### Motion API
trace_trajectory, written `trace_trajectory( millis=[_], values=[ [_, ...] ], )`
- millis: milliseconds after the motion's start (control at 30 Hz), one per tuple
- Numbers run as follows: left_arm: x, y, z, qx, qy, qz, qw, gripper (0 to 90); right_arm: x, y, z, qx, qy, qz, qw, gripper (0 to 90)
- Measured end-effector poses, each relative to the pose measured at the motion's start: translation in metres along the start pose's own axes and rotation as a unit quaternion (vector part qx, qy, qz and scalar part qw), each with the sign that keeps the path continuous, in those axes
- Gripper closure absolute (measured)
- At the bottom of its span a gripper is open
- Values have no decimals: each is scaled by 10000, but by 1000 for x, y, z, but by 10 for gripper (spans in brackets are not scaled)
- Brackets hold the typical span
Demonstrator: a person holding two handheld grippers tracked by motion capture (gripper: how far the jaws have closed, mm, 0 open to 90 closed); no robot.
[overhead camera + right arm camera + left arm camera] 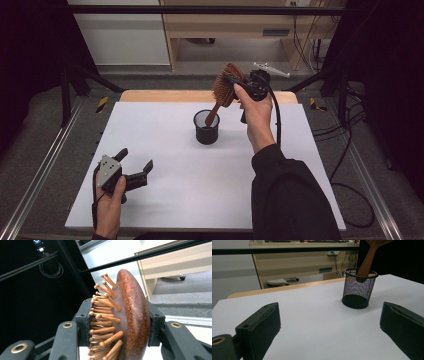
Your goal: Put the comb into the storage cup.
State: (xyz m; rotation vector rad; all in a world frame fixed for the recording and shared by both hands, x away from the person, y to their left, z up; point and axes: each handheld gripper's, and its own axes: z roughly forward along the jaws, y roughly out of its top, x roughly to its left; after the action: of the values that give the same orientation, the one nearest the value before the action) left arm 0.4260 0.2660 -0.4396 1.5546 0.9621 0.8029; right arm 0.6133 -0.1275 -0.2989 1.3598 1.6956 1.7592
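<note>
High view: one hairbrush (223, 91), one mesh cup (206, 131)

The white table top (165, 200) lies bare across most of the high view, so the whole lower middle and the left half are open for passing. One obstacle stands on it, just above the centre of the frame: a black mesh cup (206, 127), its mouth partly taken up by the handle of a wooden hairbrush (222, 92) that slants up to the right. The left gripper (136, 166) sits at lower left with bare table between it and the cup. A black frame bar (200, 9) crosses the top edge.
</note>
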Motion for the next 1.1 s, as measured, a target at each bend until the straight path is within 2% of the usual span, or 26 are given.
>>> trace_trajectory(
  millis=[333, 1100],
  values=[
    [-1, 0, 0, 1, 4, 7, 10000, 35, -4, -9, 5, 80, -2, -3, 10000, 508],
    [-1, 0, 0, -18, -1, 35, 10000, 35, -6, -17, 18, 228, -54, -82, 9997, 506]
  ],
)
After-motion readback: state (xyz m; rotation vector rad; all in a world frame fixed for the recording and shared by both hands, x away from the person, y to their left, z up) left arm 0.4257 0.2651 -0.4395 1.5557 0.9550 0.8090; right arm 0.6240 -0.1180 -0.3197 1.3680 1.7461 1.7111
